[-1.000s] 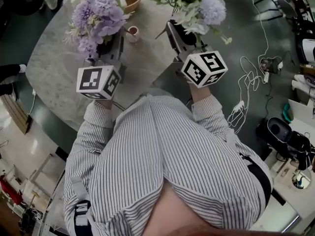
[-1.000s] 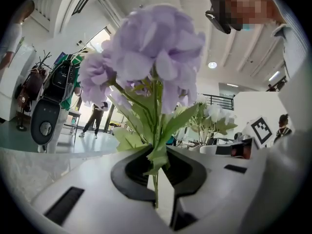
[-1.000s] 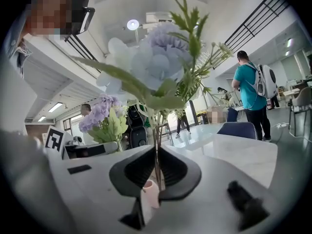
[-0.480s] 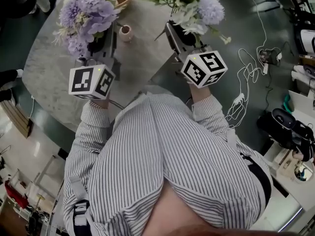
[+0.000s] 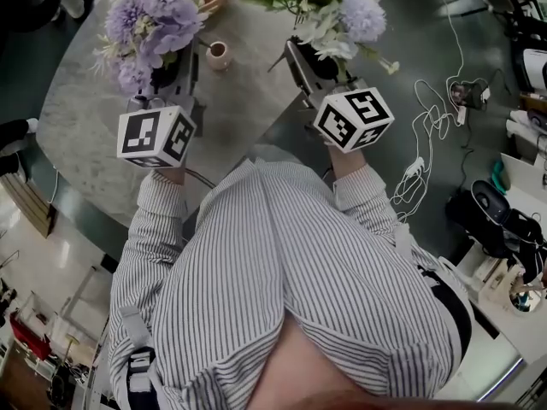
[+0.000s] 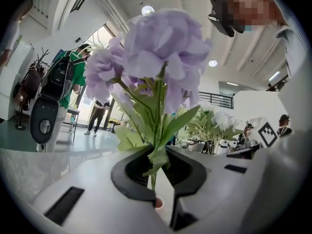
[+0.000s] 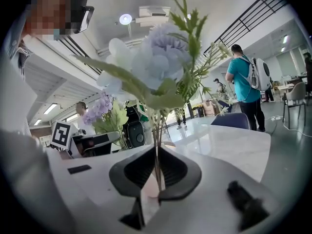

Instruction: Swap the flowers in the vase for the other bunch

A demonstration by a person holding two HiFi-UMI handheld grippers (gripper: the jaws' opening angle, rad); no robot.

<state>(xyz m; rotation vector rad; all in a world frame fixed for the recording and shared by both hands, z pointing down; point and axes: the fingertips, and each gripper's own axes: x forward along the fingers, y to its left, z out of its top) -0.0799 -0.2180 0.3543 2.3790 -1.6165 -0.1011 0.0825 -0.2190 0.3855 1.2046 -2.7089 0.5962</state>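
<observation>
Your left gripper (image 6: pixel 157 177) is clenched on the stems of the purple bunch (image 6: pixel 156 52). Your right gripper (image 7: pixel 157 179) is clamped on the stems of the white and pale-blue bunch (image 7: pixel 158 62). The small vase (image 5: pixel 217 54) stands on the grey tabletop (image 5: pixel 94 118) between the two bunches, nearer the purple one.

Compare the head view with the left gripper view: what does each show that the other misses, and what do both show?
Only the head view shows the cables on the floor and the left tool's marker cube. Only the left gripper view shows the left tool shut on the stems of the purple bunch, plus a ceiling light. Both show the purple bunch, the white-and-green bunch and the right tool's marker cube.
</observation>
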